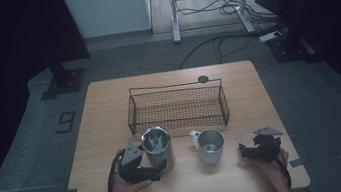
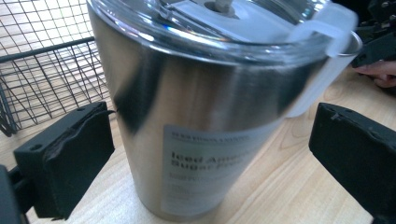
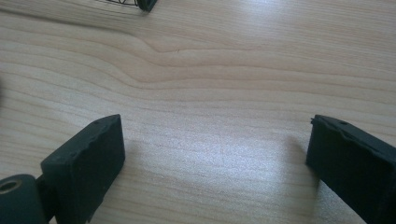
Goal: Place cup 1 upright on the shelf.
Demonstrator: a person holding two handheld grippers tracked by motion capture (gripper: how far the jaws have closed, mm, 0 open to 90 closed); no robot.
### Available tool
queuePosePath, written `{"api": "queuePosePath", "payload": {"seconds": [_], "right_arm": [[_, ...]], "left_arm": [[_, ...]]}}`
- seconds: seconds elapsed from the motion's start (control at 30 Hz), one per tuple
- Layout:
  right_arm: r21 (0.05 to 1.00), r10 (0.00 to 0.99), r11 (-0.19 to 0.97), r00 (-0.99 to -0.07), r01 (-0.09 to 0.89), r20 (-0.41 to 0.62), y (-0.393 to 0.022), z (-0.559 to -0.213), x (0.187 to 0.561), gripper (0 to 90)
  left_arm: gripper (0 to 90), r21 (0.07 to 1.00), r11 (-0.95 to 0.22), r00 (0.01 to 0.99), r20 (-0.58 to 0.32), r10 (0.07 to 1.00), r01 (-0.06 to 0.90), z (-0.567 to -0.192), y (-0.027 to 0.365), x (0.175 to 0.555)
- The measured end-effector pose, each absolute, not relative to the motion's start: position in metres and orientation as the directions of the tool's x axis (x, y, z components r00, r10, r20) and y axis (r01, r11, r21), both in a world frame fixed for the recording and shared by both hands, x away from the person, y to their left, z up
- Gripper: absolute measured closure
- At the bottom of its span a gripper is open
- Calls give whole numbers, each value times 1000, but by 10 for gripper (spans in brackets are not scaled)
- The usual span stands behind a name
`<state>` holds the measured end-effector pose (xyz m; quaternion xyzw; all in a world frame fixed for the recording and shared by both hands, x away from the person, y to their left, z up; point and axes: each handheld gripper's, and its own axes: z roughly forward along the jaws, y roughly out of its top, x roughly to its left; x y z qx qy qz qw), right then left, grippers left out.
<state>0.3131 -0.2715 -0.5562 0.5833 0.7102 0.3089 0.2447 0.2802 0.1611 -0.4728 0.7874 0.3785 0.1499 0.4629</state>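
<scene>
A steel tumbler [image 1: 157, 148] with a clear lid stands on the wooden table [image 1: 110, 109], in front of the wire basket [image 1: 176, 107]. My left gripper [image 1: 156, 168] is open, its jaws on either side of the tumbler's lower body. In the left gripper view the labelled tumbler [image 2: 201, 130] stands between the two black pads [image 2: 65, 163], with a gap on the right side. A steel mug [image 1: 210, 146] with a white handle stands to the tumbler's right. My right gripper [image 1: 242, 150] rests open on the table right of the mug, with bare wood between its jaws [image 3: 217, 126].
The black wire basket [image 2: 42, 60] is empty and runs across the table's middle, its corner [image 3: 144, 4] at the top of the right gripper view. A dark round disc [image 1: 203, 79] lies behind it. The mug's white handle [image 2: 317, 79] shows behind the tumbler.
</scene>
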Motion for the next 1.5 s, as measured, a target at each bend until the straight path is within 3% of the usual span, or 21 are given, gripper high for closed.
{"api": "queuePosePath", "payload": {"seconds": [0.73,1.5], "right_arm": [[727,981,123,-195,676,15,-273,-556,312,58],[729,982,119,-188,674,14,-274,-556,311,66]], "left_arm": [[2,840,-291,617,-66,784,459,-490,135,302],[39,859,-311,642,-27,766,408,-493,137,300]]}}
